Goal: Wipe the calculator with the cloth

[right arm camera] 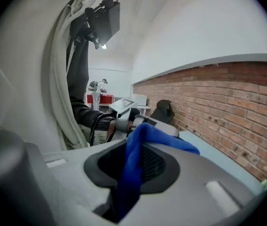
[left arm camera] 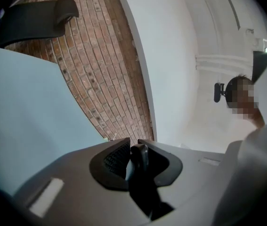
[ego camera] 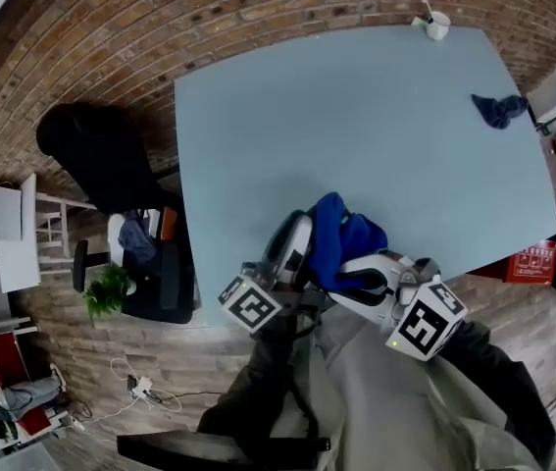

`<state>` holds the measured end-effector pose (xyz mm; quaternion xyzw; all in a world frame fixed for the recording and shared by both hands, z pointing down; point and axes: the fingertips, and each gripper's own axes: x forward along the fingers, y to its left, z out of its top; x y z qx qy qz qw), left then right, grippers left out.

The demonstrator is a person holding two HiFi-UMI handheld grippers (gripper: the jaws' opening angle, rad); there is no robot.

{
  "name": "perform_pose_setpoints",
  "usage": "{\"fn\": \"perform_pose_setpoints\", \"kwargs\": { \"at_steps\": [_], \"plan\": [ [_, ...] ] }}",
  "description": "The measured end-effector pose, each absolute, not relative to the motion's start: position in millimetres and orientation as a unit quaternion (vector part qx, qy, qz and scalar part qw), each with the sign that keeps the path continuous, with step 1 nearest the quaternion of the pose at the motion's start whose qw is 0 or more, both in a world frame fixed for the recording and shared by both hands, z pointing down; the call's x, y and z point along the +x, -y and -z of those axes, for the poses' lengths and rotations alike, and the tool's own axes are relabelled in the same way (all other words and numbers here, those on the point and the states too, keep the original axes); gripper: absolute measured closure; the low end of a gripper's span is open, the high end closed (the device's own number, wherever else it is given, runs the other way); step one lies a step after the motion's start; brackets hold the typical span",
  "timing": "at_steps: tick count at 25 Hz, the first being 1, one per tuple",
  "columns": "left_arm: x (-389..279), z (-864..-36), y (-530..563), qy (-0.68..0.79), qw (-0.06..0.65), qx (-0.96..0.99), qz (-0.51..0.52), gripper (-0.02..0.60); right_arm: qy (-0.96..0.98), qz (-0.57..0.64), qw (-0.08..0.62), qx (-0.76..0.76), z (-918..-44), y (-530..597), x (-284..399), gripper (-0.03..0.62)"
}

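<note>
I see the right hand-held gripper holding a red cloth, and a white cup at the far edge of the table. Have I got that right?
Not quite. The cloth in the right hand-held gripper is blue, not red, as the right gripper view shows. The rest holds: a white cup stands at the far edge of the table.

soft even light, strong fisheye warping, dark vignetted corners.
</note>
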<state>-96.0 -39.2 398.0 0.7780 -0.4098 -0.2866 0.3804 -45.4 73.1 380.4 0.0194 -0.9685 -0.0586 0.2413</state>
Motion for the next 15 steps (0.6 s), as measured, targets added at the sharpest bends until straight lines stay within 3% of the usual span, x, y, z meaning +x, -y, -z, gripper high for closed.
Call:
{"fn": "perform_pose_setpoints", "kwargs": {
  "at_steps": [4,8,15],
  "plan": [
    [-111.7,-405.3,36.8,0.449,0.374,0.756,0.295,0.525,0.964,0.025,0.263,0.033,-392.0,-66.0,-41.8,0.519],
    [-136.8,-403.7,37.3,0.473,0.362,0.737,0.319,0.523,0.972,-0.046,0.223,0.063,-394.4,-59.6,-34.5,0.519],
    [-123.8,-396.0,43.8,0.502,0.333,0.742,0.292,0.523,0.973,-0.002,0.227,0.029,-387.4,-73.8,-68.8,0.519]
  ]
}}
